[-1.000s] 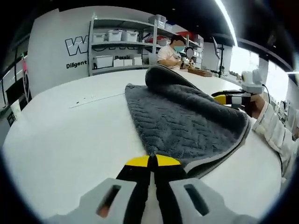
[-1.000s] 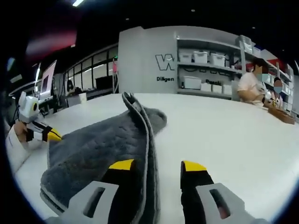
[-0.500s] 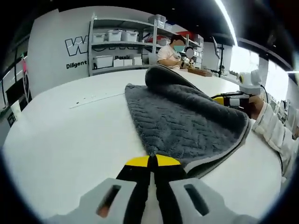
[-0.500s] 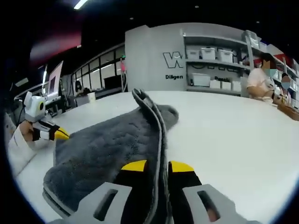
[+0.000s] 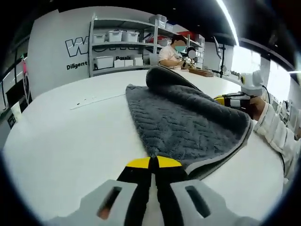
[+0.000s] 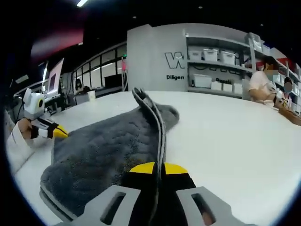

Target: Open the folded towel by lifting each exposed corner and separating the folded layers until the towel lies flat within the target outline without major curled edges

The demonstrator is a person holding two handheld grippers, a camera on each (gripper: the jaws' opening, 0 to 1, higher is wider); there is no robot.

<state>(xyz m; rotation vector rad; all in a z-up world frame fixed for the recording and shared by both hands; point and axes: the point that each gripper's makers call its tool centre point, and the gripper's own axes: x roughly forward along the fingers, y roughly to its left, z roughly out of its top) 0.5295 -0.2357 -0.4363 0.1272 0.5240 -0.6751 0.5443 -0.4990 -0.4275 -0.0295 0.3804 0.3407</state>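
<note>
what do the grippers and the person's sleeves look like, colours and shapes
Both the left gripper and the right gripper have black jaws capped with yellow tips, rising from pale grey bodies with slotted cut-outs. Seen from the left gripper view, the right gripper carries black and yellow bands near its tip, and the person wears a white sleeve with a ribbed cuff.

I see bright, even light on the white table [image 5: 70,141]; ceiling strip light [image 5: 227,21] glares above it in the left gripper view. Soft shadow under towel [image 5: 188,125] edge. Fisheye bends shelves [image 6: 221,63] behind the table; they read slightly soft.
</note>
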